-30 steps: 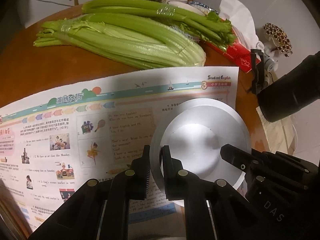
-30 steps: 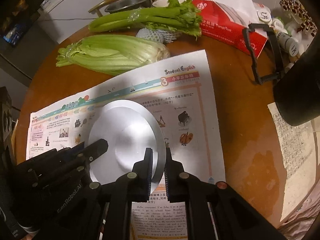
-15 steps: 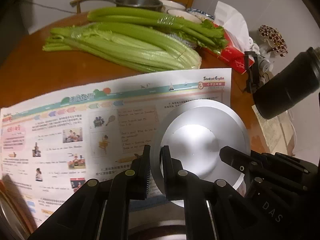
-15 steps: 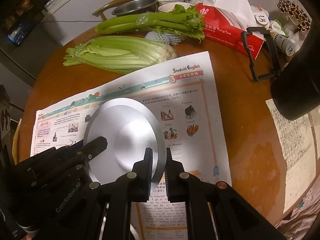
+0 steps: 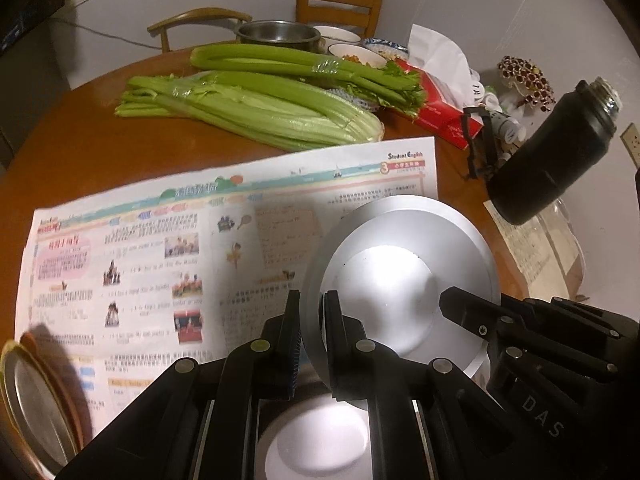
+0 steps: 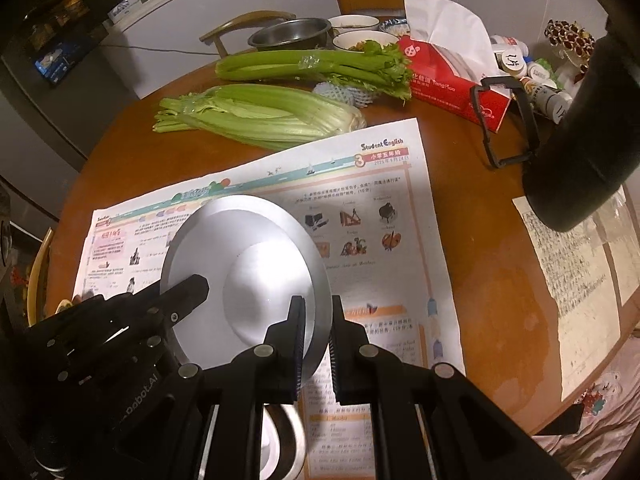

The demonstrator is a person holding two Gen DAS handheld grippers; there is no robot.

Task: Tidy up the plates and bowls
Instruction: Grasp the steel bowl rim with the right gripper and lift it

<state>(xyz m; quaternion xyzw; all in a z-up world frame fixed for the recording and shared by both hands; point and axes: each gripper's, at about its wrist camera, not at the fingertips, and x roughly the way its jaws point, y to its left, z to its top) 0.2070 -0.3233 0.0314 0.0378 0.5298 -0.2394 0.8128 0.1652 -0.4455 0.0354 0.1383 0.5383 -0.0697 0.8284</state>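
A silver metal plate (image 5: 404,272), upside down, is held in the air above the newspaper (image 5: 160,248). My left gripper (image 5: 311,336) is shut on its left rim and my right gripper (image 6: 314,340) is shut on its right rim (image 6: 256,264). Below the left gripper lies another round dish (image 5: 316,444); a metal bowl rim (image 6: 288,436) shows under the right gripper. A metal plate with an orange one beneath (image 5: 36,404) sits at the table's left edge.
Two celery bunches (image 5: 256,108) lie at the back of the round wooden table (image 5: 72,152). Behind them stand a steel bowl (image 5: 276,34) and food bowls (image 5: 360,54). A red tissue box (image 6: 452,80), a black flask (image 5: 552,156) and papers (image 6: 580,272) are on the right.
Both grippers have lifted the plate higher off the newspaper and pulled back toward me. The dishes below and the plates at the left edge have come into view.
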